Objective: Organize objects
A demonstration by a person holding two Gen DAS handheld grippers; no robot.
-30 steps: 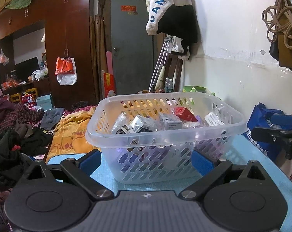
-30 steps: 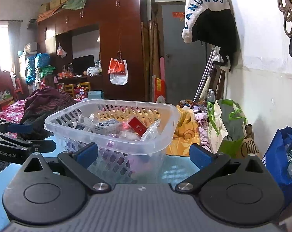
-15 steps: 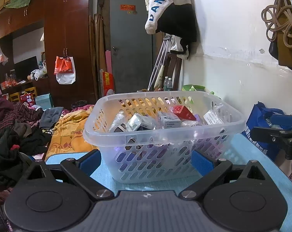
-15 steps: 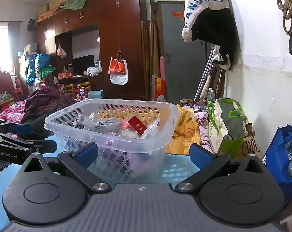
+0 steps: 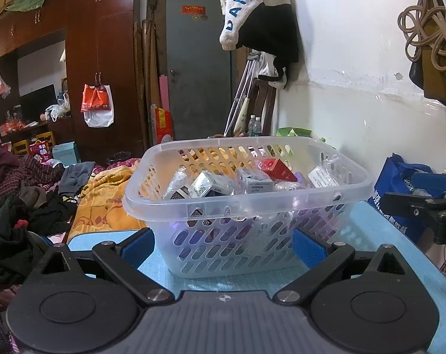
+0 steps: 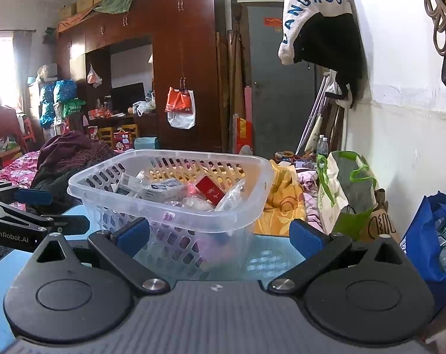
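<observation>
Left tongs (image 5: 223,247) and right tongs (image 6: 220,237) hovering level over blue desk (image 5: 370,230), both spread wide, gripping nothing. Sitting just ahead on desk: clear basket (image 5: 248,203) holding red box (image 5: 277,168) and small packs. Drifting slightly nearer than a second ago. Reading "GenRobot.AI" on left tongs, "ANGROU" on hanging garment (image 6: 317,17).
</observation>
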